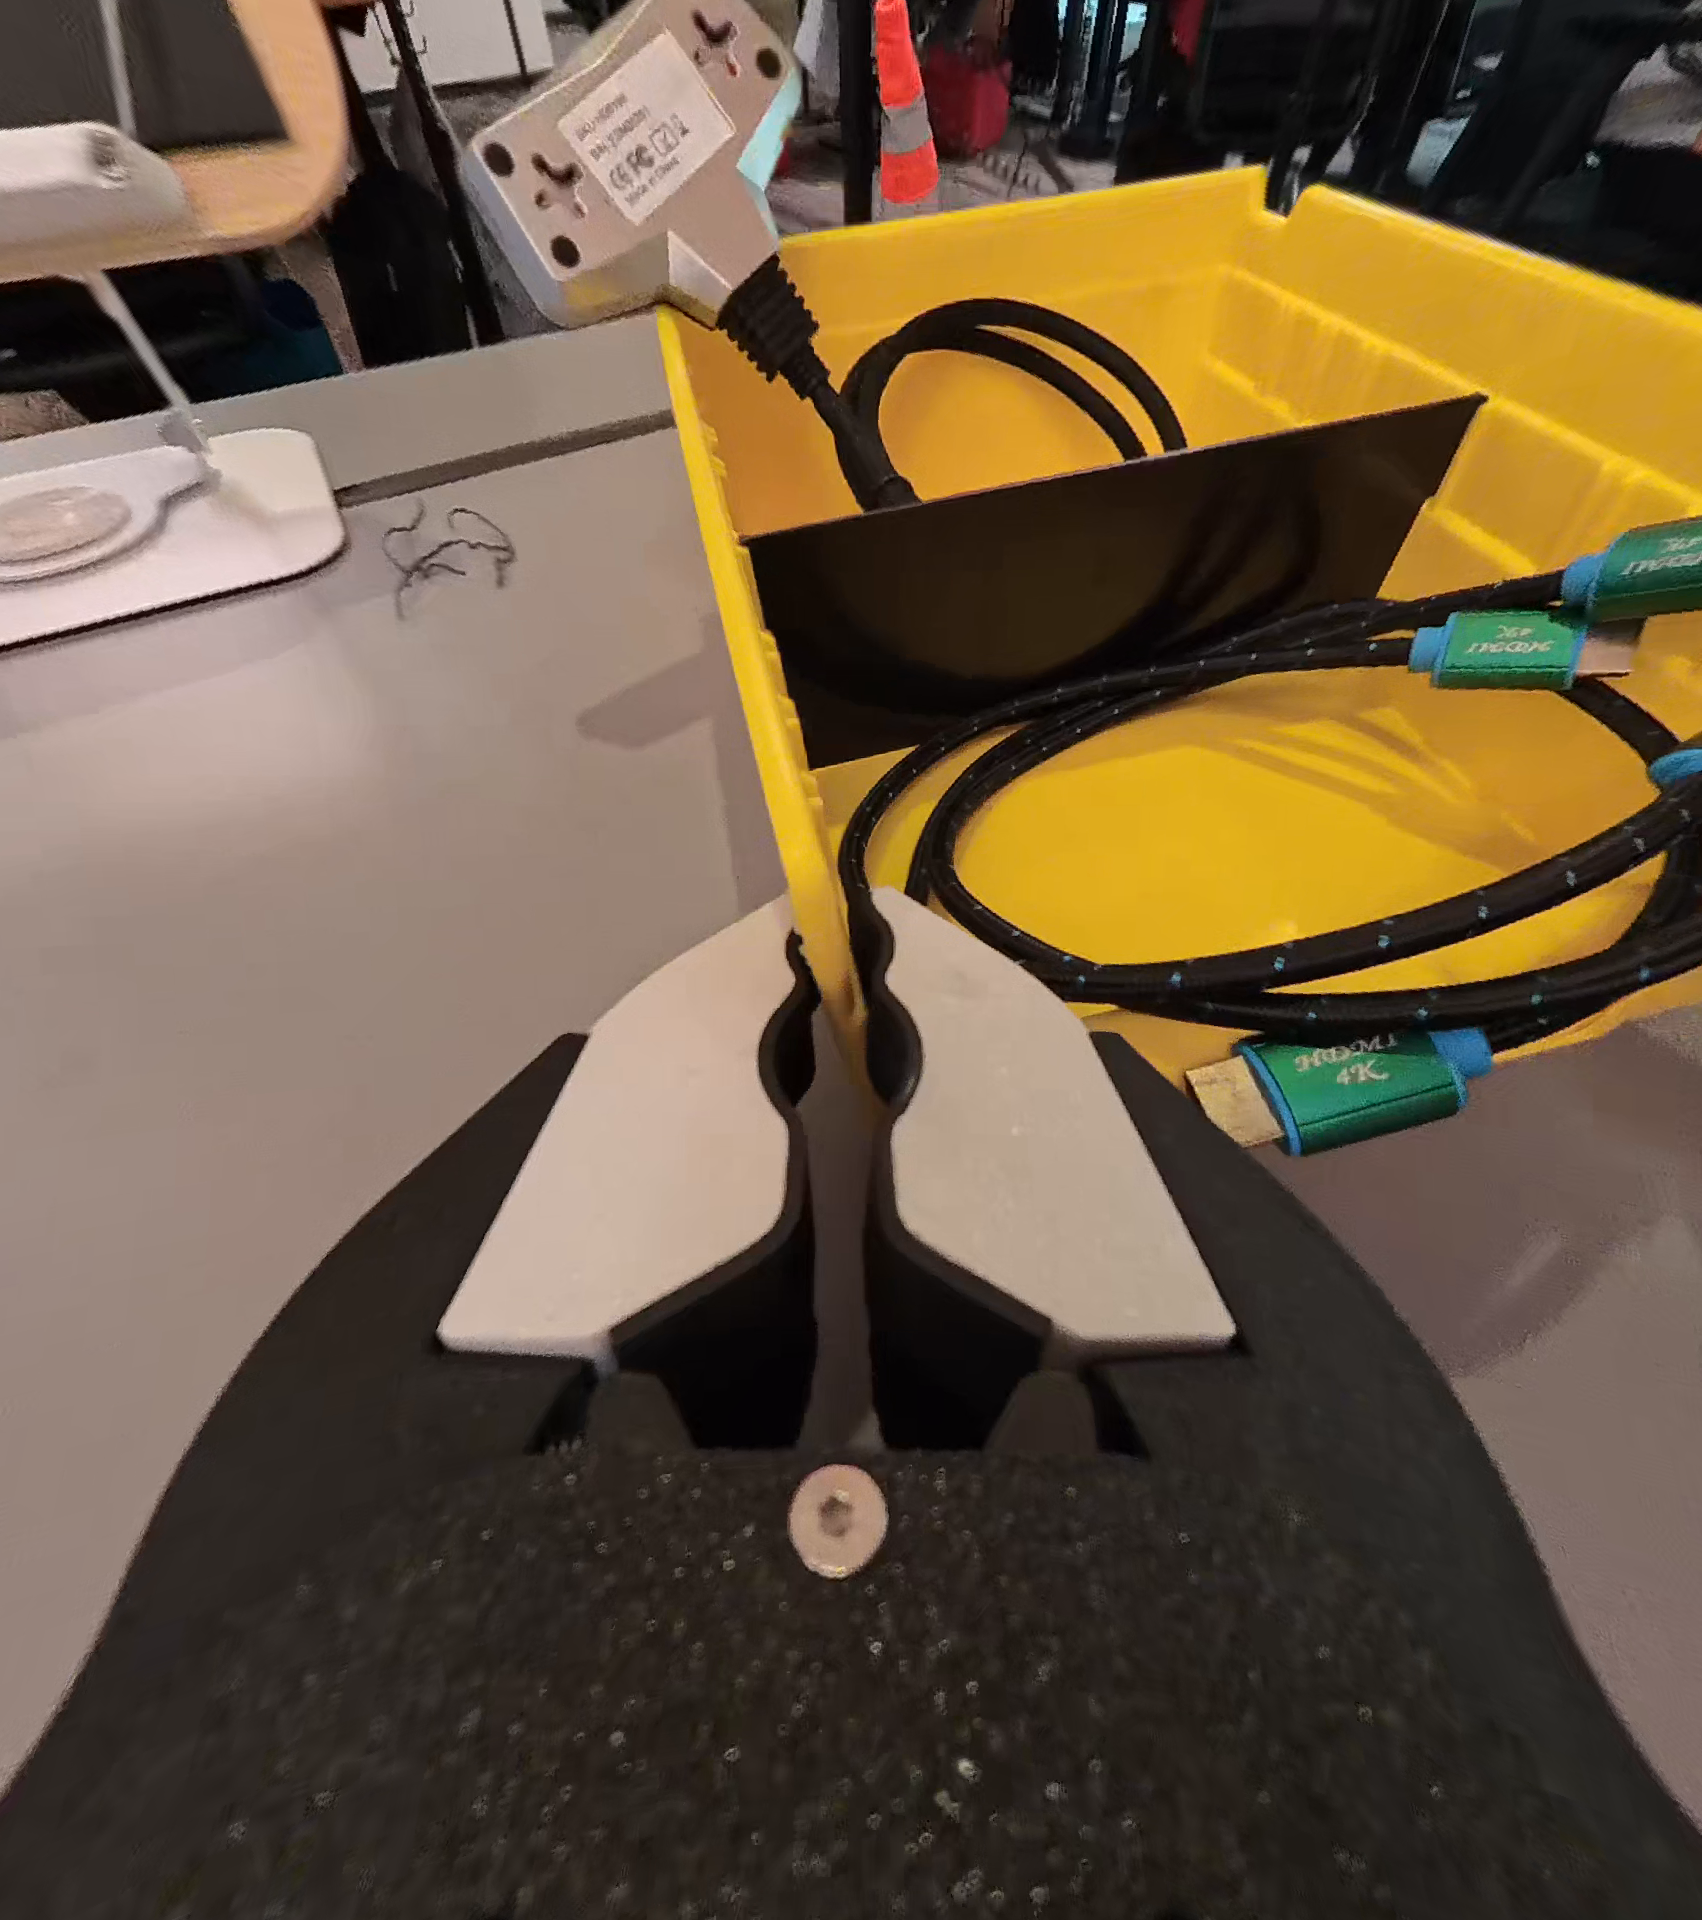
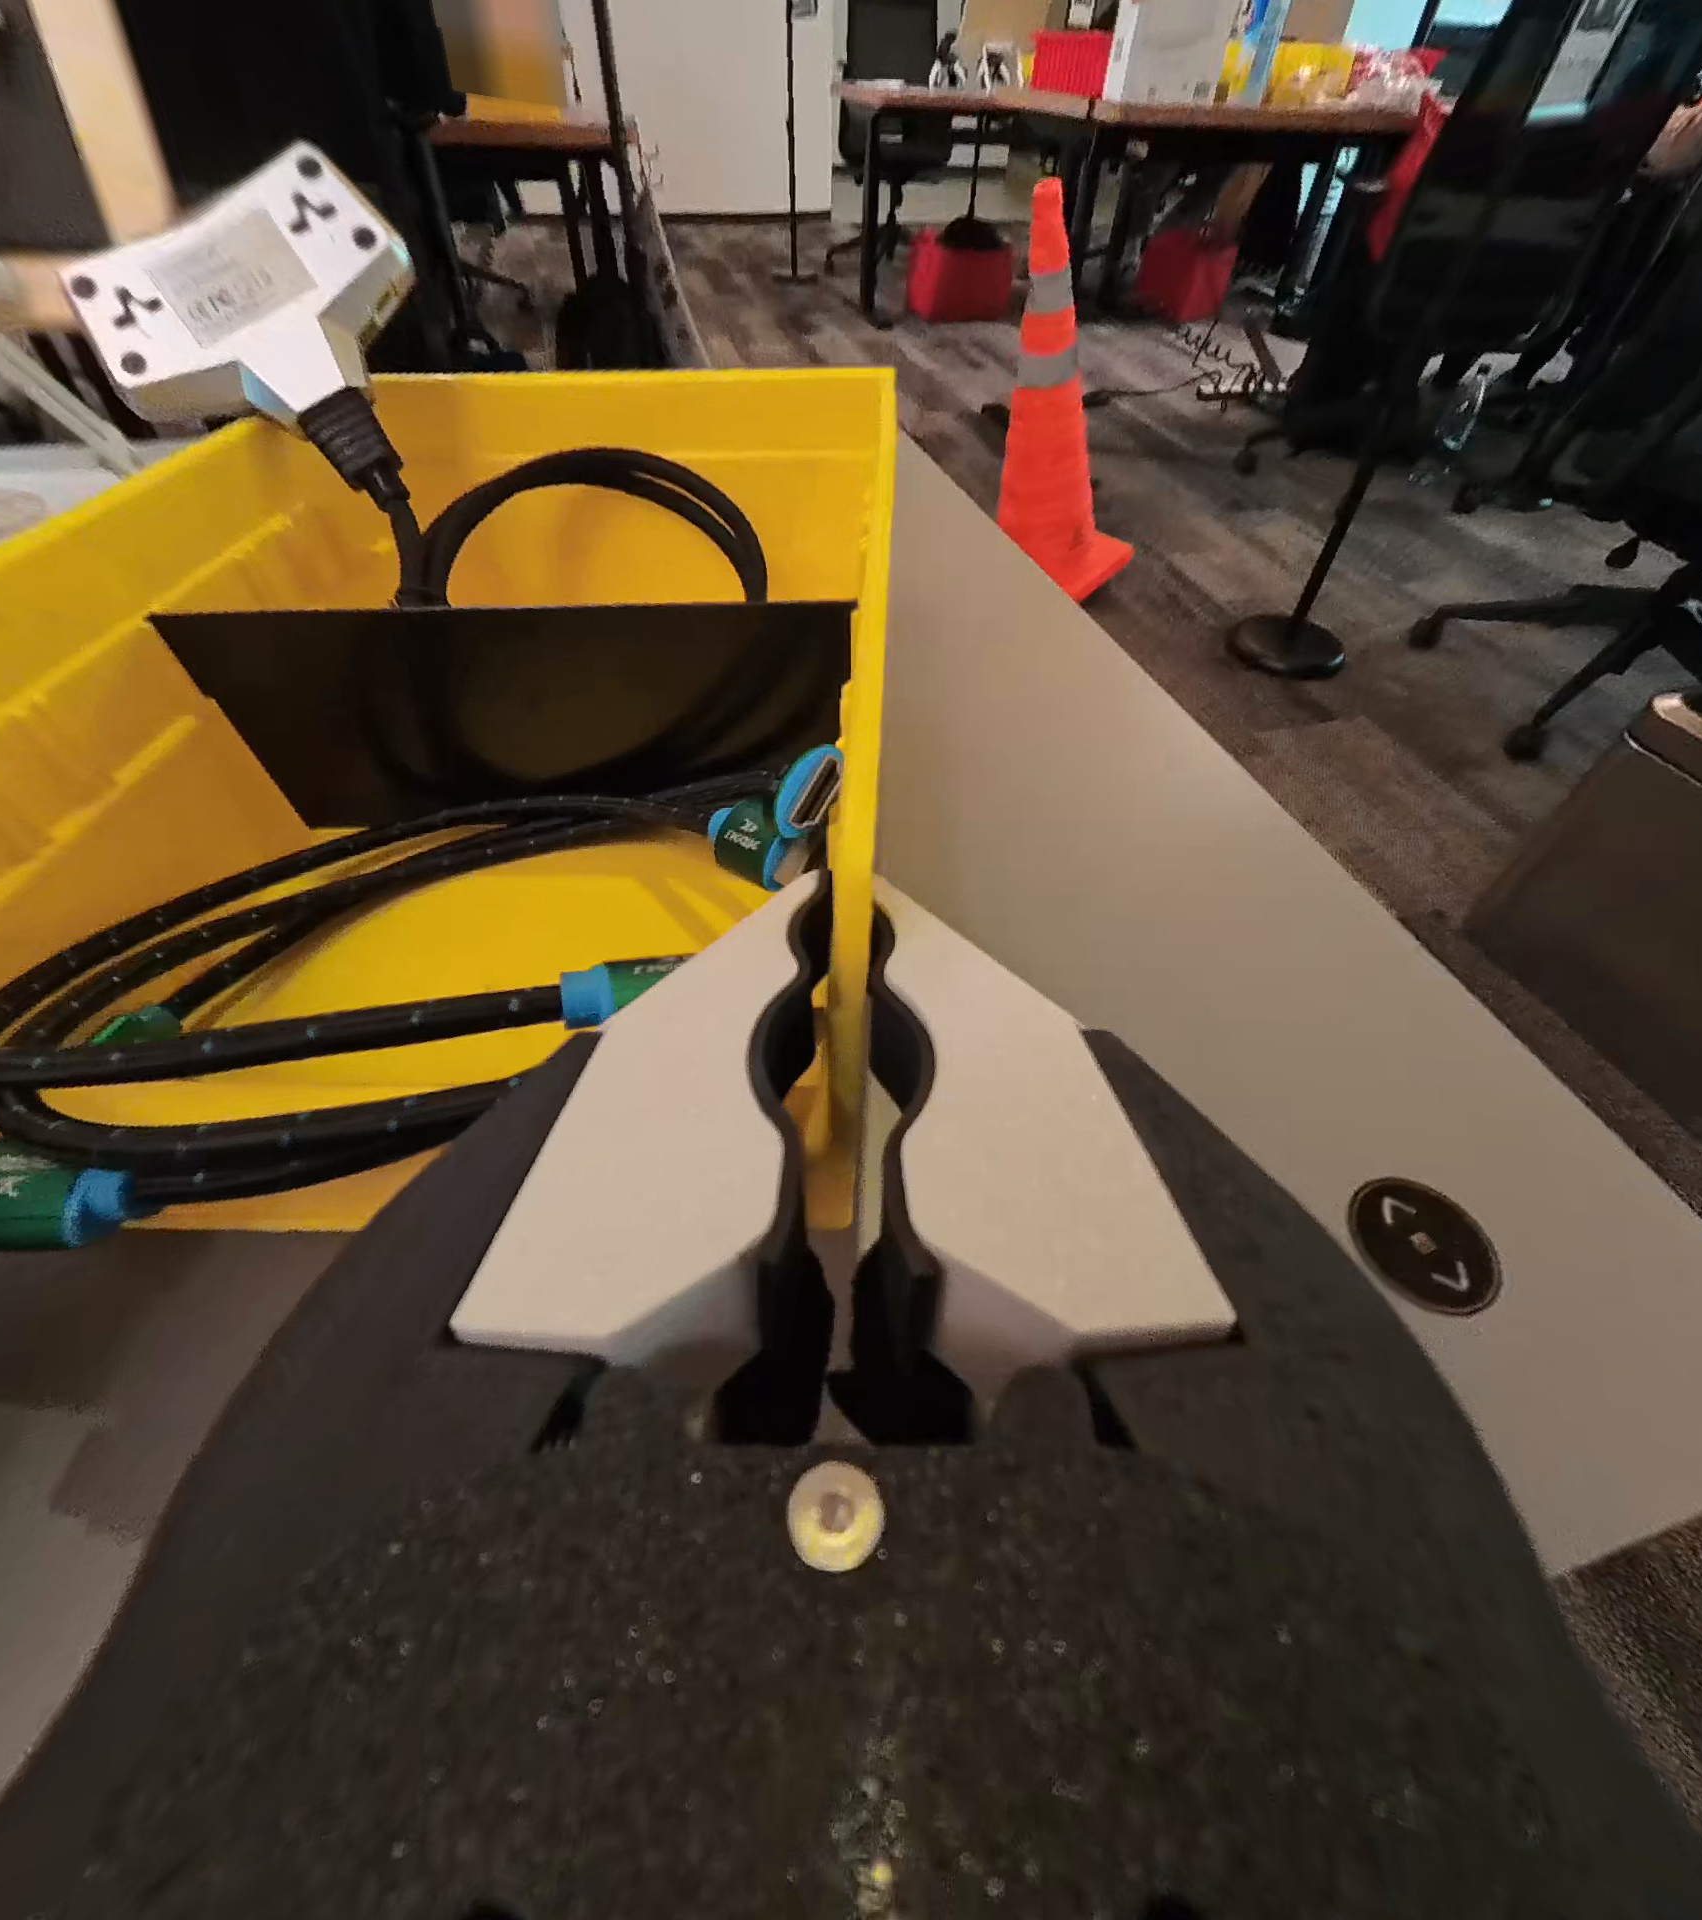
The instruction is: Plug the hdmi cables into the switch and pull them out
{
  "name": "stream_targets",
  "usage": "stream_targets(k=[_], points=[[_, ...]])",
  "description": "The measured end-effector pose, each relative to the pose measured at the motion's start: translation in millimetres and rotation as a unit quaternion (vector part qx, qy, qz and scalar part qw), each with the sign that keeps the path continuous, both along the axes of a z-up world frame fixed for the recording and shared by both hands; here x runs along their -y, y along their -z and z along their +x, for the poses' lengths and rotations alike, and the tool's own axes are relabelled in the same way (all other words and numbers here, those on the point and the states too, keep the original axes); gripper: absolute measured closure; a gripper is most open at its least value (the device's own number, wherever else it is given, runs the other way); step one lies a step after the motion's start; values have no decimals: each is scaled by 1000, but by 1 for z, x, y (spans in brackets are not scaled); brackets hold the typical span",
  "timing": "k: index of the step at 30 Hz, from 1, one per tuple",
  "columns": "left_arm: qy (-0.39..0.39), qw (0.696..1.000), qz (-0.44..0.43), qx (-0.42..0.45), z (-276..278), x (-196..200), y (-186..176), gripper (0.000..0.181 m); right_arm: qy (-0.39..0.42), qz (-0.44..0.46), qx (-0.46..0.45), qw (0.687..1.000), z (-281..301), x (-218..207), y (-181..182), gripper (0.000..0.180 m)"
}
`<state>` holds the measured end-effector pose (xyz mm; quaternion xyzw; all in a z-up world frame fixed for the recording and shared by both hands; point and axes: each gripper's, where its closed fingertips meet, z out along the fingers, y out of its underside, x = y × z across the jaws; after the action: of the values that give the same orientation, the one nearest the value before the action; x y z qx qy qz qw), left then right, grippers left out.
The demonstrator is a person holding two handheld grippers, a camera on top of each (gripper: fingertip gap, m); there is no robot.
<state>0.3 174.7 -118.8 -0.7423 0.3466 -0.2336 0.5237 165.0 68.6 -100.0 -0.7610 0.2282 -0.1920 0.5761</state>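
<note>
Claws (image 1: 831,966) (image 2: 852,914) of mine pinched the yellow bin's (image 1: 1242,239) side walls; level, even lifting seemed wisest.

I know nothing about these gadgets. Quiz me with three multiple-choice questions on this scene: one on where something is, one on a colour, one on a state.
1. Where is the silver switch?
A. At the yellow bin's far rim
B. On the floor by the cone
C. Between a gripper's fingers

2. What colour are the HDMI plug shells?
A. Red
B. Green
C. White

3. What are the two grippers doing?
A. Both wide open in the air
B. Each closed on a cable
C. Each closed on a side wall of the bin

Answers:
1. A: the switch sits tilted at the far rim of the yellow bin, with its black cable dropping inside.
2. B: the plug shell is green with a blue collar.
3. C: the left gripper and the right gripper each have a yellow wall between their fingers.
</note>
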Motion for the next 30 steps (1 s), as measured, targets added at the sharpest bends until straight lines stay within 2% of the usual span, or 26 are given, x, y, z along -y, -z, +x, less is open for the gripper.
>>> stream_targets(k=[3, 7, 10, 14, 17, 19, 20, 23, 25, 27, 30], points=[[-14, 999, 34, 7, -40, -1, -19, 177, -8, 28, 10, 1000, -36, -3, -15, 178], [-57, 996, 72, -11, -119, -13, -40, 177, -43, 49, -46, 997, -104, -26, -19, 178], [-107, 992, 58, -18, -182, -26, -35, 177, -96, 38, -42, 994, -160, -59, -13, 178], [-140, 989, 33, -23, -230, -44, -14, 177, -134, 10, -47, 990, -205, -96, 2, 178], [-159, 987, 23, -25, -248, -57, -2, 176, -149, -1, -45, 988, -223, -117, 11, 178], [-146, 989, 12, -13, -251, -63, 1, 175, -165, -5, -34, 986, -228, -125, 14, 178], [-116, 993, -5, -4, -248, -63, 5, 173, -174, -15, -36, 984, -228, -128, 17, 177], [-8, 995, -73, 64, -241, -51, 0, 147, -232, -26, -58, 971, -229, -133, 24, 171], [-16, 991, -68, 116, -259, -52, -20, 131, -268, -11, -54, 962, -229, -129, 15, 149], [-39, 993, -25, 113, -292, -54, -33, 129, -282, 4, -27, 959, -225, -119, 5, 148], [-122, 989, 70, 37, -372, -71, -38, 132, -295, 20, 10, 955, -228, -105, -7, 148]])
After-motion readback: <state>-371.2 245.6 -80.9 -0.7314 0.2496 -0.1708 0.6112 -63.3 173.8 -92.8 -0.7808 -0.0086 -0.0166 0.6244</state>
